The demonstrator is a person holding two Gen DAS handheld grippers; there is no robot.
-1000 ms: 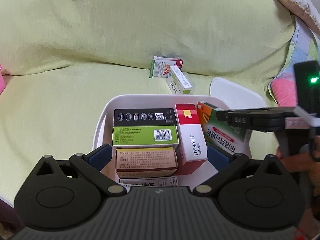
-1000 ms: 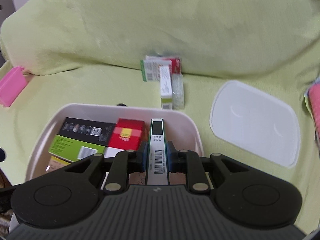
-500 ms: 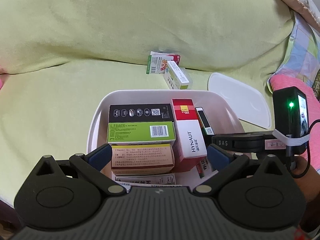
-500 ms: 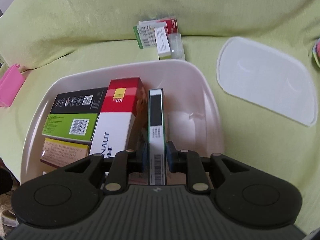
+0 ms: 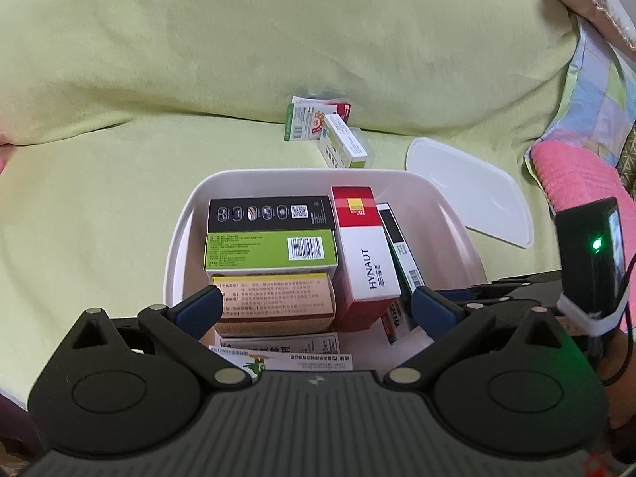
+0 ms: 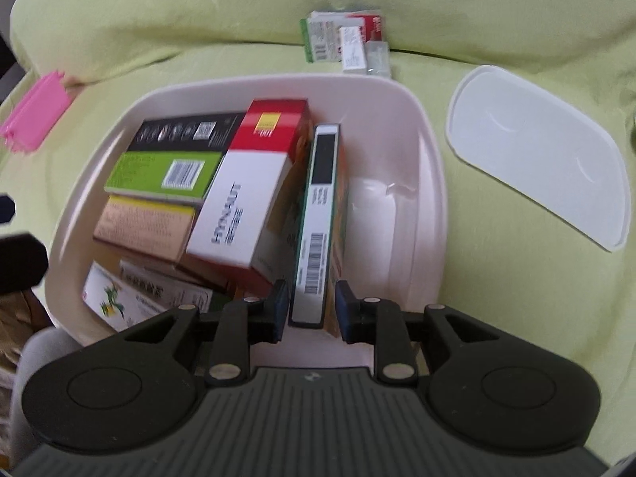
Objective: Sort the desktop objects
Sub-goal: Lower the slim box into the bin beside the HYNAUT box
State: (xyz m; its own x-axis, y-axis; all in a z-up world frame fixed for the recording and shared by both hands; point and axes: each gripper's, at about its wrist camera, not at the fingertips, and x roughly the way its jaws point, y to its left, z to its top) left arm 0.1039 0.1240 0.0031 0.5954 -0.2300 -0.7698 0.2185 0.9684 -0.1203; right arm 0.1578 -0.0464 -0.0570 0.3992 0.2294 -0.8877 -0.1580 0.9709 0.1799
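A white bin (image 6: 278, 79) on the green cover holds several medicine boxes, among them a red and white HYNAUT box (image 6: 246, 198). A slim green-edged box (image 6: 318, 206) stands on its edge just right of the HYNAUT box. My right gripper (image 6: 311, 306) sits at this box's near end, open a little, with a small gap on each side. In the left wrist view my left gripper (image 5: 316, 304) hangs wide open over the near part of the bin (image 5: 302, 173) and holds nothing. The slim box (image 5: 399, 246) shows there too.
Beyond the bin, a few loose medicine boxes (image 6: 346, 39) lie against the cushion. To the bin's right the white lid (image 6: 536, 151) lies flat. A pink object (image 6: 35, 119) is at far left, and a pink towel (image 5: 576, 175) at far right.
The right gripper lowered the slim box into the bin beside the HYNAUT box, and its fingers have parted from it. The left gripper stayed open over the bin.
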